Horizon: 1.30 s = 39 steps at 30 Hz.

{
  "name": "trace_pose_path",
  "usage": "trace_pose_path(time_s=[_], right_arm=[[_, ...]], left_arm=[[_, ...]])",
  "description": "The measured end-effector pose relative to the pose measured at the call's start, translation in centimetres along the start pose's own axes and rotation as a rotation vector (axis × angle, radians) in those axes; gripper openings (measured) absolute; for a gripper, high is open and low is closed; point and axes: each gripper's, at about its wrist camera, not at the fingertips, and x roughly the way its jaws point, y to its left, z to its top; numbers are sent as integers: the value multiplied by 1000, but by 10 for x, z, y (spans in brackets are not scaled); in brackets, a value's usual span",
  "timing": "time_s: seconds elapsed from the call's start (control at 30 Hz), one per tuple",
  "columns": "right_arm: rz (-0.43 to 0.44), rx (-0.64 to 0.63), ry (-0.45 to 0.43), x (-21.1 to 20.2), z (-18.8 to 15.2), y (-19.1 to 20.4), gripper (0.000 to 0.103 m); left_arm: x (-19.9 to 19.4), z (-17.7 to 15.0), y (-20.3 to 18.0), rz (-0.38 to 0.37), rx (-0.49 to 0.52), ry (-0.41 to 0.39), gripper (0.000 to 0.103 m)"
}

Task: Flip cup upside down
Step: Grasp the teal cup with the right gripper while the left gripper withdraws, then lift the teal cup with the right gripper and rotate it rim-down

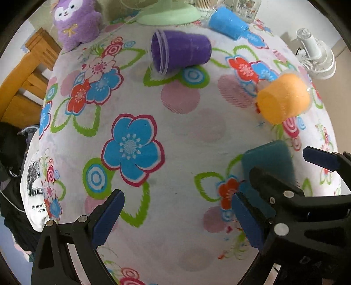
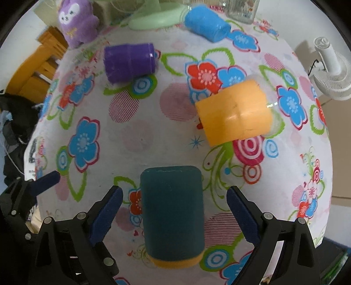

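A round table covered by a flowered tablecloth (image 2: pixel 175 136) is shown from both wrist cameras. In the right wrist view a dark teal cup (image 2: pixel 172 210) stands between the fingers of the right gripper (image 2: pixel 173 216), base uppermost, with an orange band visible at its lower edge; whether that band belongs to the cup or to a second cup beneath it cannot be made out. The jaws of the right gripper are spread wide, with a clear gap on each side of the cup, so nothing is clasped. In the left wrist view the same teal cup (image 1: pixel 269 162) is largely hidden behind the right gripper's black frame, which crosses the lower right of the picture.

The left gripper (image 1: pixel 177 219) is held over bare cloth, its jaws likewise spread apart and holding nothing.

Three further cups lie on their sides: an orange cup (image 2: pixel 234 114) just beyond the teal one, a purple cup (image 2: pixel 129 62) farther off to the left, and a blue cup (image 2: pixel 206 23) near the far edge. The orange cup's mouth end is blurred. At the far edge a purple plush toy (image 2: pixel 76 20), a pale green stand (image 2: pixel 158 18) and a glass jar (image 2: pixel 242 9) are cut off by the frame. A white fan (image 2: pixel 331 70) is seen beyond the table at right.
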Motion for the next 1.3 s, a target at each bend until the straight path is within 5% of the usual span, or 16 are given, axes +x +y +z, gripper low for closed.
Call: trace_pose_path(time_s=[0.27,0.53,0.93,1.3], right_arm=[[-56,54,84,31,4,0,94],[-65,67,144,52,2,0,78],[-83,17,113,50,-4,16,69],[-67,6,-3,-11,-19,10,69]], left_arm=[[23,6,4,-13,56,26,99],[39,7,4,-18,72,56,99],[39,-1,2,-18,58,62,99],[-2,-15,-2,-21,24,3,99]])
